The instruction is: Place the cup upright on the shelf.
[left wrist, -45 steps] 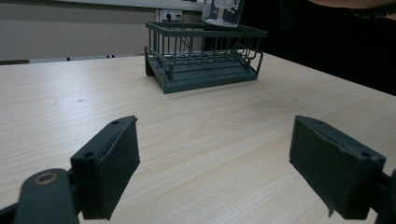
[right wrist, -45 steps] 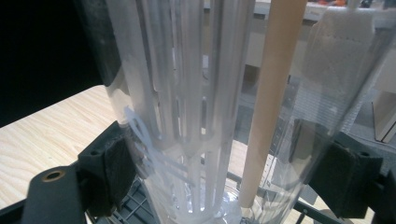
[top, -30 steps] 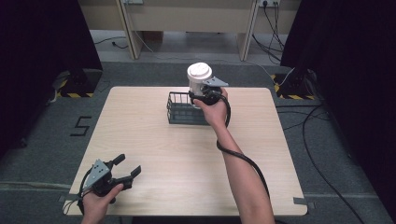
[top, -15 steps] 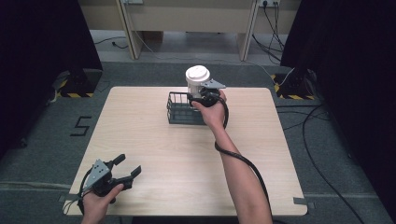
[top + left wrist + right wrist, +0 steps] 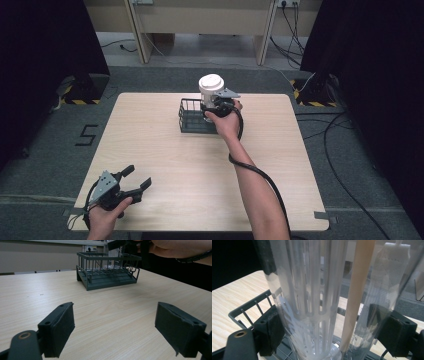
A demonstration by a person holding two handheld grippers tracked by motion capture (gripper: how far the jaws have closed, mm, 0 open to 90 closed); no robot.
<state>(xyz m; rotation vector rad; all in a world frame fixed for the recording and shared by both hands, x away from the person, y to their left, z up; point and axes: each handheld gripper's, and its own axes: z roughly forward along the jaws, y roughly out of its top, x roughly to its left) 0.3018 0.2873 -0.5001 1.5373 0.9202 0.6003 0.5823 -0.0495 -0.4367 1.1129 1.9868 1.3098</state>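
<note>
Black "5" (image 5: 87, 134) marks the grey floor (image 5: 45, 165).

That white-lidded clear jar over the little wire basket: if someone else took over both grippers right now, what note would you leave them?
Right gripper: shut on the clear jar, holding it upright over the basket's right end.
Left gripper: open, holding nothing, near the table's front-left corner.
Wire basket: at the table's far middle, seemingly holding nothing else.
Done: jar gripped and brought to the basket.
Left, probably: whether it is going in or coming out cannot be told; finish that, then release.
</note>
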